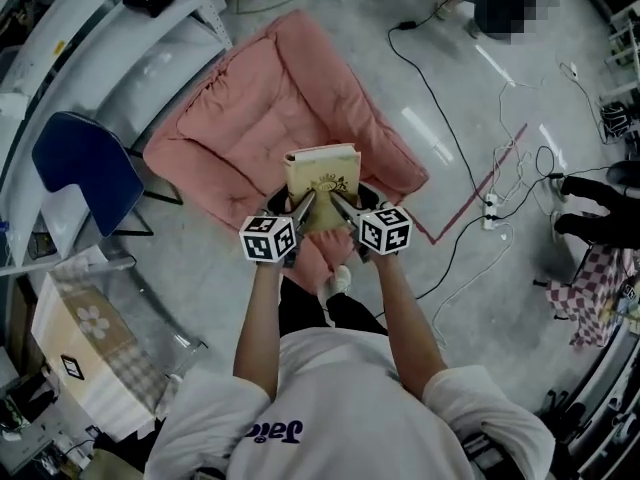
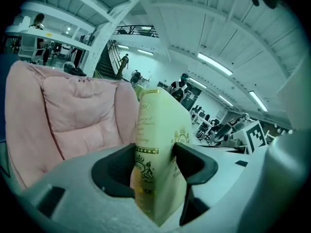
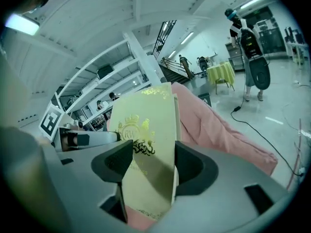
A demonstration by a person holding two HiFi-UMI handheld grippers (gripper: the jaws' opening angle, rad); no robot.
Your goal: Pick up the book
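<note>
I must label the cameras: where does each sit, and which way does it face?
Head view: on the head, steeply down at the book over the pink cushion; forearms, left tongs, right tongs show.
Left gripper view: on the left tongs, along jaws shut on the book; no body.
Right gripper view: on the right tongs, likewise; no body.
All share book and pink cushion.

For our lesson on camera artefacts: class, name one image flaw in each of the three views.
Head view: wide-angle distortion bends the shelves into arcs. Left gripper view: the left gripper looks soft up close, the book sharper, and the corners go black. Right gripper view: a ceiling light glares at upper left.
</note>
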